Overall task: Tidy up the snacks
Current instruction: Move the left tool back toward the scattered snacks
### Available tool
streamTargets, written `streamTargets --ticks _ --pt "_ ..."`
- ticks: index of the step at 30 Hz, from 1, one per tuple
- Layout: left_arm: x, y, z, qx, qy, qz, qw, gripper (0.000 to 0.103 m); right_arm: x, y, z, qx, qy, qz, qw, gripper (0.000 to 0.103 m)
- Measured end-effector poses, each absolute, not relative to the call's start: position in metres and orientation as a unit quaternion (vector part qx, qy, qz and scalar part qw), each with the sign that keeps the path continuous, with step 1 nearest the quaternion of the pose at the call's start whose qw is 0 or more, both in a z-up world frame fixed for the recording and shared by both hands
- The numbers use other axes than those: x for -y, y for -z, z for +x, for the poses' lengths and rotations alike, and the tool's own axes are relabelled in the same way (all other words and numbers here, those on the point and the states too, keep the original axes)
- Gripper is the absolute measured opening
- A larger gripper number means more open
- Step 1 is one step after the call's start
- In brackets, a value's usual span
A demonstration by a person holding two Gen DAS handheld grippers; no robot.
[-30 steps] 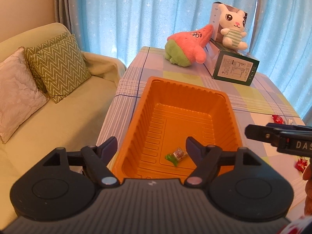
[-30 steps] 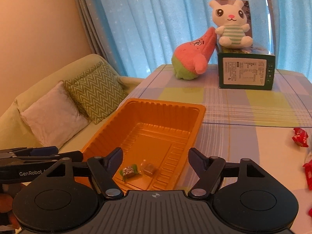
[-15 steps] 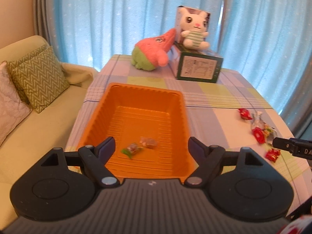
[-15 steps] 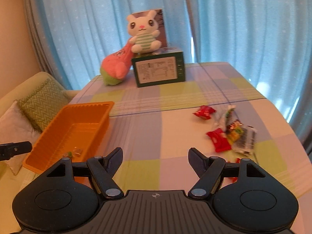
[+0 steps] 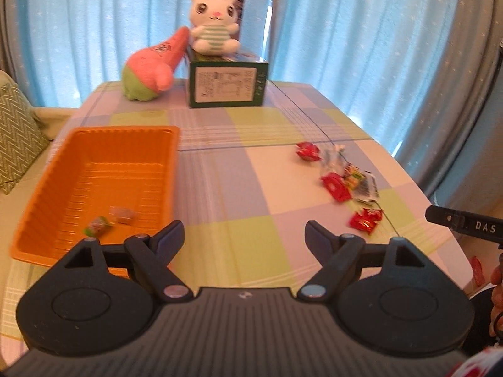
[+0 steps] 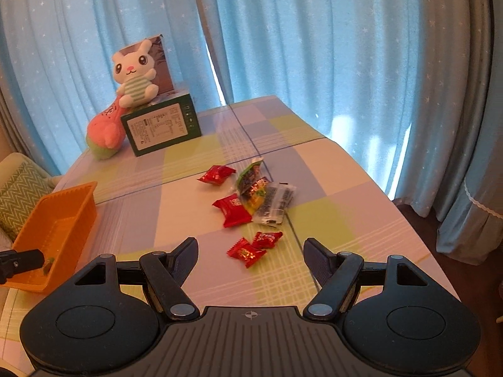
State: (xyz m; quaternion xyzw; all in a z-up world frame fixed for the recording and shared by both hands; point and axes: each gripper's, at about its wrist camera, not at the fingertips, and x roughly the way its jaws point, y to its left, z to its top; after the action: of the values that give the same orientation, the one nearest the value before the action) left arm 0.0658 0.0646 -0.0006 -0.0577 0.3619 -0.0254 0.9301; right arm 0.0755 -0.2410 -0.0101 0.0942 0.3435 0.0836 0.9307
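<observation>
You're between drops: two sweets already lie in the orange tray, and the rest of the snacks wait in a loose heap on the checked tablecloth, well to the right of the tray.

Your right gripper is spread wide w/ nothing between the fingers, hovering just short of the pair of small red candies at the near edge of the heap. Your left gripper has just been opening its jaws, is also empty, and hangs over bare cloth beside the tray's right wall.

Next move, as I read it: go for the red pair, the closest pieces. They touch, so line the fingers across one only, or you'll likely nudge the other. Come down low; they lie flat.

Materials:
- Tray: thin moulded plastic, rectangular, ribbed floor, flared rim. Prob. light, may slide if bumped.
- Sweets in tray: one green-wrapped, one clear-wrapped, at its near end.
- Heap: glossy crinkly foil and film. Red pillow packs, a green sachet, a clear barcoded packet, overlapping. Slippery, crushable.
- Far side of tray: green carton, plush rabbit on top, pink plush leaning on it. Soft, not part of the job.
</observation>
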Motion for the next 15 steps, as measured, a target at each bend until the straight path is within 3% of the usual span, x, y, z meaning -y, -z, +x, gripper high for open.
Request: streamTargets --ticks 15 --pt "0.016 0.055 0.124 -0.407 0.057 -0.048 0.91 0.078 0.286 0.049 0.115 -0.357 -0.06 0.122 0.924 0.073"
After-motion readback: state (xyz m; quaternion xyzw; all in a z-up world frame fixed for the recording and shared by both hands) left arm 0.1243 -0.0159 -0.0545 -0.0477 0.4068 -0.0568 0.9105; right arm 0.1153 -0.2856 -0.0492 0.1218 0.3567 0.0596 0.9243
